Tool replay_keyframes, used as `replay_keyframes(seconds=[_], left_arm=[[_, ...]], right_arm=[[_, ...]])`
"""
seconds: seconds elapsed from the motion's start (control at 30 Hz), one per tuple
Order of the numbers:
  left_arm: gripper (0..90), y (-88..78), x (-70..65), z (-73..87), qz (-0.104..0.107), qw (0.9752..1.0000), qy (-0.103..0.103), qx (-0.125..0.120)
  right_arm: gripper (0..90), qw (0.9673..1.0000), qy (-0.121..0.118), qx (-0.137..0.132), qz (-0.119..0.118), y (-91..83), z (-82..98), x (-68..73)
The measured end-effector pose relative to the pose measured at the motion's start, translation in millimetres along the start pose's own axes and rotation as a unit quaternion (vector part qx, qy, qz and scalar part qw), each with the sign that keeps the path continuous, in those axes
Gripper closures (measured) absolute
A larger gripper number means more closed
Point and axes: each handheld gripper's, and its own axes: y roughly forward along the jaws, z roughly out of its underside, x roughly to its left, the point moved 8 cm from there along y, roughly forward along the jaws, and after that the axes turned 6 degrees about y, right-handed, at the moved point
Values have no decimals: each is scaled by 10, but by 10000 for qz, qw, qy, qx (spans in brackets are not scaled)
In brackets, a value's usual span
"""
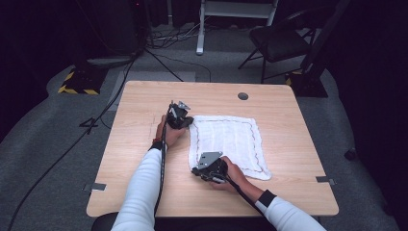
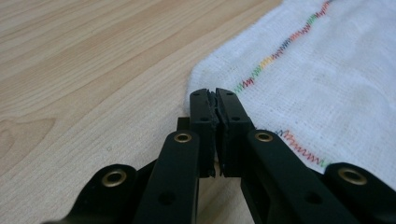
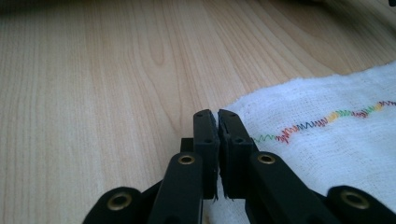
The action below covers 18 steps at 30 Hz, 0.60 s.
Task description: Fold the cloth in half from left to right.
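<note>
Two corners of the white cloth lying flat mid-table are pinched, left gripper and right gripper both clamped on its left edge, so next we lift evenly and fold across.

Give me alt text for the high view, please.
Two hand-held grippers have their jaws closed at the left edge of a white cloth lying flat on a wooden table: the left gripper at the far corner, the right gripper at the near one.
</note>
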Motion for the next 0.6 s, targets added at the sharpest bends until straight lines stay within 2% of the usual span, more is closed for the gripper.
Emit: replay_keyframes(seconds=[0.2,0.23,0.33,0.43,0.53,0.6], left_arm=[[872,-169,49,25,-43,9999,100,-35],[871,-231,55,41,-184,9992,358,-9],[871,-280,49,64,-155,9991,396,-24],[872,-346,71,98,-111,9994,317,-127],[872,-393,93,118,-40,9994,134,-306],[872,-415,121,147,-26,9995,79,-316]], right_arm=[[871,9999,-150,5,-16,-7,-18,46],[872,9999,-167,-10,-32,-1,-43,58],[873,9999,-132,-43,-89,8,-71,80],[874,9997,-171,-67,-143,20,-106,111],[875,9996,-230,-75,-136,24,-131,150],[875,9995,-307,-68,-73,36,-146,173]])
